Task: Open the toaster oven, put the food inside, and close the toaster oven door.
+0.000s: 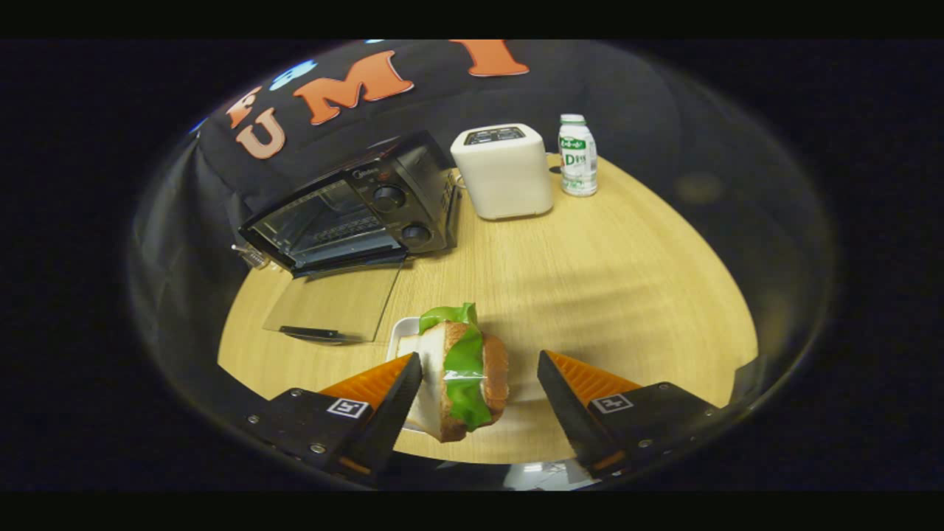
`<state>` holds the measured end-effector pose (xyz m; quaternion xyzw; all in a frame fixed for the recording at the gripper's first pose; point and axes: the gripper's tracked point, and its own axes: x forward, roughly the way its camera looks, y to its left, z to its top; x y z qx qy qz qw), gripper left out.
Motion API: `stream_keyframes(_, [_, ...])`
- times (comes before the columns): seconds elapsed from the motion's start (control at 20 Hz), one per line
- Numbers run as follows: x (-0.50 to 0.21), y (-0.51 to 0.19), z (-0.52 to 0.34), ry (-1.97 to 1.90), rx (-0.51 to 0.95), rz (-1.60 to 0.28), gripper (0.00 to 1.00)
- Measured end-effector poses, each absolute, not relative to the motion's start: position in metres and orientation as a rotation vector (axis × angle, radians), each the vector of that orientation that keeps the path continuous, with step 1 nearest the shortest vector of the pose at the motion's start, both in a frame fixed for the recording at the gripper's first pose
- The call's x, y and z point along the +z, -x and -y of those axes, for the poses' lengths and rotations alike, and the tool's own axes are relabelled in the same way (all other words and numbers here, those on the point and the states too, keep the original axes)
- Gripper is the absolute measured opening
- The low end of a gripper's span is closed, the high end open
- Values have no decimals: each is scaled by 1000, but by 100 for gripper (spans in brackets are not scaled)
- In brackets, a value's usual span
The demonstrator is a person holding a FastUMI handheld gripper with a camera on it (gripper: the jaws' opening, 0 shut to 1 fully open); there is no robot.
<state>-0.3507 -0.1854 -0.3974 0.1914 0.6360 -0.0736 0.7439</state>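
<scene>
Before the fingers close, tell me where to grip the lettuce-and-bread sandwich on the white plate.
Grip the sandwich across its two outer bread faces, coming from above. It stands on edge on the plate, lettuce between slices, and the open gripper already straddles it. Squeeze gently.

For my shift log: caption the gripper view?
Open gripper straddles sandwich on white plate; toaster oven door already open.

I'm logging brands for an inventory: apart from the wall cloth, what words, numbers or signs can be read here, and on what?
No text reads clearly.
toaster oven: small mark above the open door, too blurred to read.
white appliance: top panel markings, too small to read.
bottle: green label print, too blurred to read.
gripper, open either side of the sandwich: square coded tags, no words.
</scene>
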Motion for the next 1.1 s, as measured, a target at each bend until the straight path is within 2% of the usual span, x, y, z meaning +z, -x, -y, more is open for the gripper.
stream_keyframes(0.25, [-407, 351, 167, -648, -102, -1453, 62])
stream_keyframes(0.4, [-402, 344, 161, -743, -95, -1429, 53])
stream_keyframes(0.45, [-401, 342, 162, -751, -104, -1418, 45])
stream_keyframes(0.5, [-400, 342, 165, -745, -121, -1410, 40])
stream_keyframes(0.8, [-358, 318, 173, -755, -230, -1284, 39])
stream_keyframes(1.1, [-333, 261, 123, -863, -217, -1134, 38])
